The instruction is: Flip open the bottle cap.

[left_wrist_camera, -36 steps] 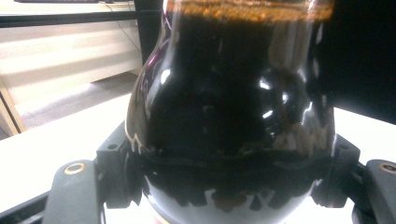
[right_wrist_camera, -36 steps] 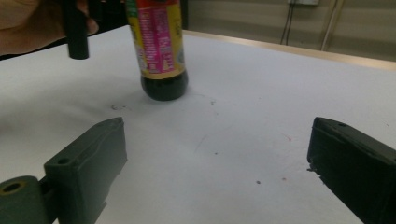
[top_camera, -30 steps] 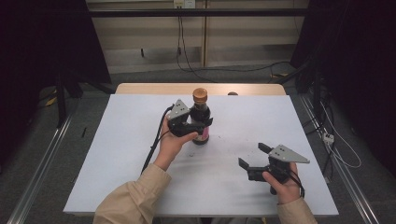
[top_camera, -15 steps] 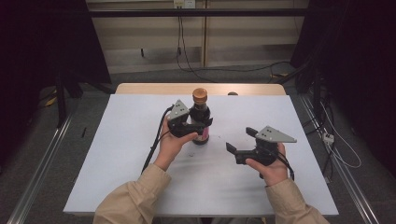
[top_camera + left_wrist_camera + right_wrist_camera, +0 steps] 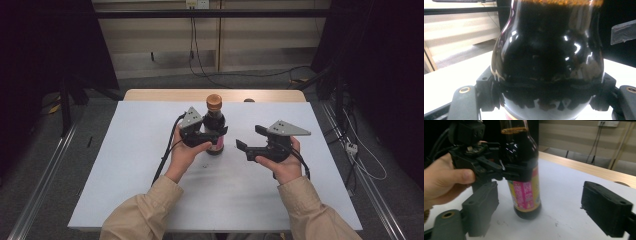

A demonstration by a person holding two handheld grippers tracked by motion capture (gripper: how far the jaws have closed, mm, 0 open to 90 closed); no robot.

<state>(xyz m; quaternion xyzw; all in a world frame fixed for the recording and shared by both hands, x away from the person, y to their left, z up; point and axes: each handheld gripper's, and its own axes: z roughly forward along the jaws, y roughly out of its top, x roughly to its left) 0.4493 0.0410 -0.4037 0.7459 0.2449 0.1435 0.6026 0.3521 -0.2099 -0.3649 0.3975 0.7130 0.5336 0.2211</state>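
A: Quick one. What's the thing and how will it handle?

B: Dark glass bottle with a brown cap and a pink-and-yellow label. It looks nearly full of dark liquid, so I'd judge it heavy for its size. Rigid, glossy, slippery, and it would break if tipped or dropped.

A: Where is it?

B: Standing upright near the middle of the white table, base down on the surface.

A: Left side?

B: Left gripper is clamped around the bottle's body just under the shoulder, above the label. In the left gripper view the black pads press on both flanks of the glass.

A: Right side?

B: Right gripper is off to the bottle's right, apart from it, pointed toward it. Jaws wide, nothing between them, though they have just been narrowing a bit. In the right gripper view the bottle sits ahead, left of centre between the two pads.

A: Best place to grip?

B: The body is already taken. For the right one I'd say the cap or neck, squarely, since the glass is slick.
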